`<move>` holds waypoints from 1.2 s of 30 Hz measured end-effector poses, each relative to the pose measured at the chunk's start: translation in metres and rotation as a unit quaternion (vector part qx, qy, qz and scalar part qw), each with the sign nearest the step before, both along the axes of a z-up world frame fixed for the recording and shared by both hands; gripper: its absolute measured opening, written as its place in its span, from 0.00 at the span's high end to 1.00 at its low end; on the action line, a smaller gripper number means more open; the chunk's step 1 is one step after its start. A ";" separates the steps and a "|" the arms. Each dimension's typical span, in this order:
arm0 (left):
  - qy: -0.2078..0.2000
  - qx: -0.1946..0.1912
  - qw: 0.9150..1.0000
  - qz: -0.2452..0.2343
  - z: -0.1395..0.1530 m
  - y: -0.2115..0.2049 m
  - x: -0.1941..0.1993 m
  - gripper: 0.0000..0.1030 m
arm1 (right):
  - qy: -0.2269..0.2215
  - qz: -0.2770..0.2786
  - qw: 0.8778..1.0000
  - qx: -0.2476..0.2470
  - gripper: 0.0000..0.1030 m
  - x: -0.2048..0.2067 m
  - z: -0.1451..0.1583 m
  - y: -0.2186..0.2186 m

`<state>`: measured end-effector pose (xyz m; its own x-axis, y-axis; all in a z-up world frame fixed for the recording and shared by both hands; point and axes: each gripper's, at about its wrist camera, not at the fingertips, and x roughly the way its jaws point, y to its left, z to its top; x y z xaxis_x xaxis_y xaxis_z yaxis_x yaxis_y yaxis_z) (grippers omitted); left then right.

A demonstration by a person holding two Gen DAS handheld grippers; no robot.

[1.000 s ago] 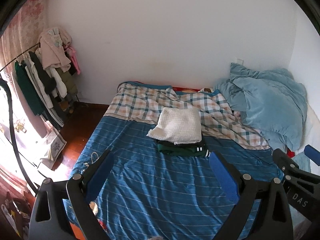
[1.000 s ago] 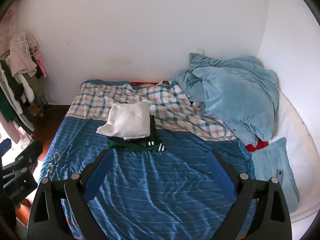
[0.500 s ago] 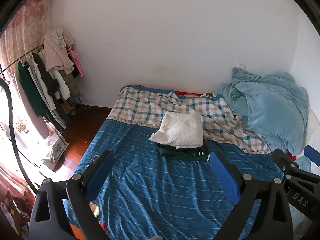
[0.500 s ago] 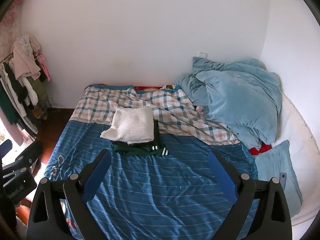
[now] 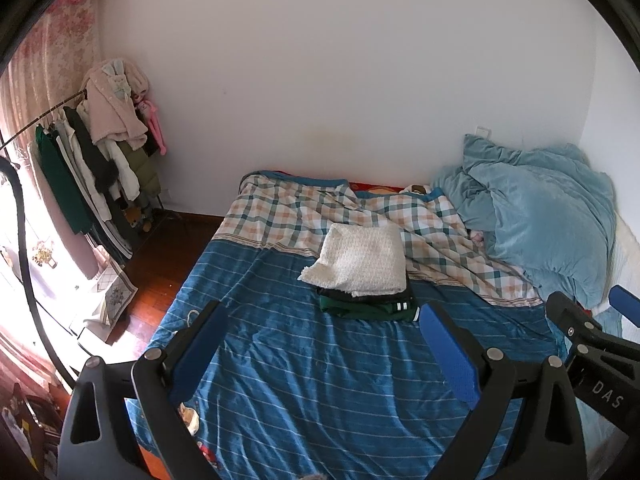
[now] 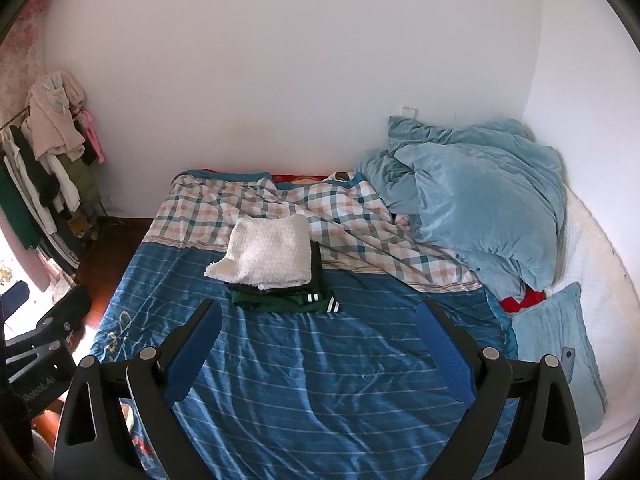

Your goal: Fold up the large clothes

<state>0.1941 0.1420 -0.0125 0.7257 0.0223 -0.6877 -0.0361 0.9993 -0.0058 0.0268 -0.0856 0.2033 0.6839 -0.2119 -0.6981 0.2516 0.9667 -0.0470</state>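
Note:
A folded stack lies mid-bed: a white knit garment (image 5: 360, 260) on dark clothes and a green garment with white stripes (image 5: 368, 308). It also shows in the right wrist view, white knit (image 6: 268, 252) over green (image 6: 284, 302). My left gripper (image 5: 324, 344) is open and empty, held above the blue striped sheet (image 5: 312, 368), short of the stack. My right gripper (image 6: 320, 340) is open and empty, likewise above the sheet (image 6: 320, 380). Each gripper shows at the edge of the other's view.
A plaid quilt (image 5: 312, 208) covers the far end of the bed. A crumpled light-blue duvet (image 6: 480, 200) is piled at the right, with a blue pillow (image 6: 556, 344) below it. A rack of hanging clothes (image 5: 92, 168) stands at the left over wooden floor.
Both grippers have pulled back and tilted up; the stack sits lower and a little farther in both views. Both stay open and empty.

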 end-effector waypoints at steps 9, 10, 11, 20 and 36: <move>-0.001 0.000 1.000 -0.003 0.002 -0.001 -0.002 0.05 | -0.003 0.001 1.000 0.002 0.04 -0.001 0.000 0.001; -0.001 -0.001 1.000 -0.003 0.002 -0.001 -0.002 0.05 | -0.003 0.002 1.000 0.003 0.04 0.000 0.000 0.001; 0.000 -0.001 1.000 -0.002 0.001 -0.001 -0.001 0.05 | -0.003 0.002 1.000 0.003 0.04 0.000 0.000 0.001; 0.000 -0.002 1.000 -0.003 0.001 -0.001 -0.002 0.05 | -0.003 0.003 1.000 0.004 0.04 0.001 0.000 0.001; -0.004 0.003 1.000 -0.004 0.007 -0.002 -0.001 0.05 | -0.007 -0.001 1.000 -0.002 0.04 0.004 0.002 0.002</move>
